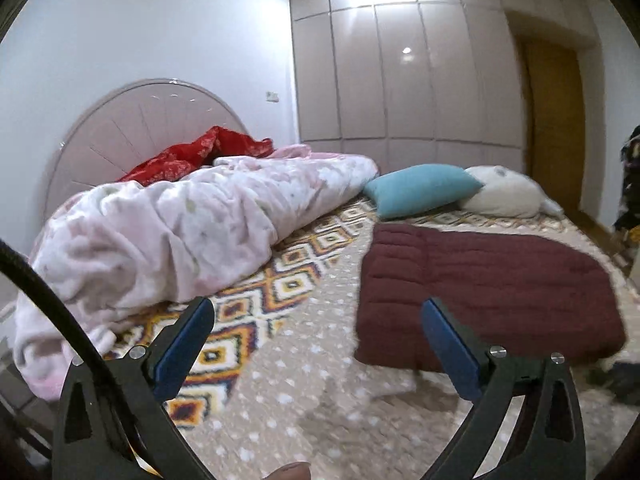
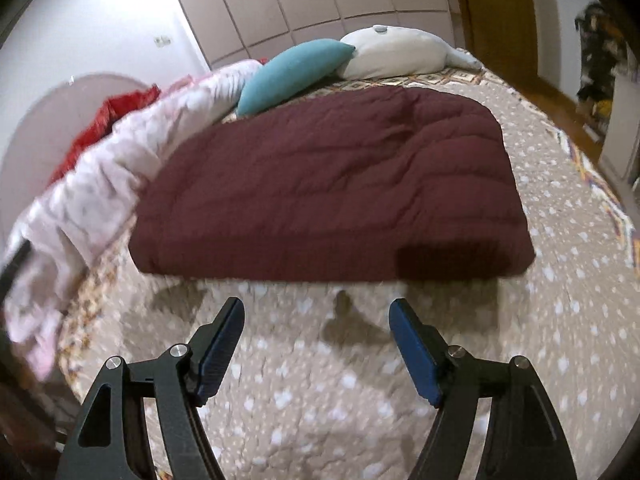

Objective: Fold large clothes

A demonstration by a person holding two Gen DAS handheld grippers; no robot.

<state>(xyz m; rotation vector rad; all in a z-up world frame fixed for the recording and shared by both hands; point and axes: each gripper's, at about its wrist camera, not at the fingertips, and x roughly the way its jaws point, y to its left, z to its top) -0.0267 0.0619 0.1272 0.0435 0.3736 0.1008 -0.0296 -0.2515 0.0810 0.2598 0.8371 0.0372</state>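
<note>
The maroon quilted coat [image 2: 332, 184] lies folded into a flat block on the bed [image 2: 560, 300], just ahead of the right tongs [image 2: 316, 316] and ahead and to the right of the left tongs [image 1: 316, 320]. Both pairs are spread with nothing between them, held clear above the spotted cover, probably because the fold looks finished, though blur softens the edges. A rumpled pale duvet [image 1: 168, 236] is heaped to the left of the tongs, leaving open room for folding.

A teal pillow [image 1: 420, 188] and a white pillow [image 1: 508, 192] are seen at one o'clock, touching, on the patterned bedspread [image 1: 304, 360].
</note>
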